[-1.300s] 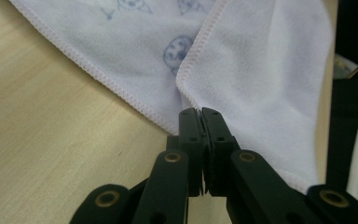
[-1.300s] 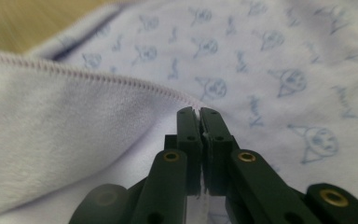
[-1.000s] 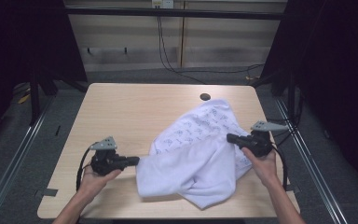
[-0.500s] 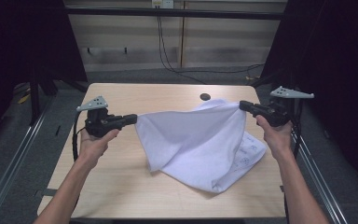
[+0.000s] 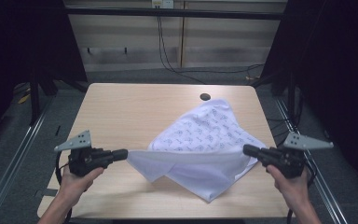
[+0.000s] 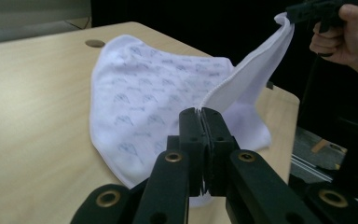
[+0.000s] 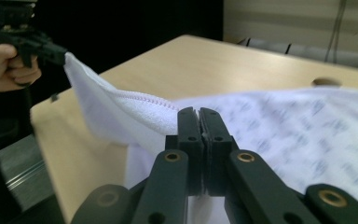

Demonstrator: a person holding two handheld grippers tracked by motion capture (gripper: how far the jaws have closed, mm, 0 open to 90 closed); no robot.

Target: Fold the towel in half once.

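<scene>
Left gripper: the left gripper sits low over the near left part of the table, jaws pressed together on one corner of the white cloth; in the left gripper view the hem runs straight into the closed jaws.
Right gripper: the right gripper is near the table's right edge, jaws likewise clamped on the opposite end of the same hem.
Cloth: a white cloth with a faint grey printed pattern, its near edge stretched between the two grippers just above the tabletop; the rest lies spread on the right half of the table, the far corner close to the dark round hole.
Hands: the left hand and right hand grip the handles from the near side.
Change from half a second ago: both grippers have come down and back toward the person; the cloth, then hanging lifted between them farther up the table, now has most of its body laid flat.
Change from a second ago: the cloth lay crumpled in a heap; now it is opened out with the patterned side up.
</scene>
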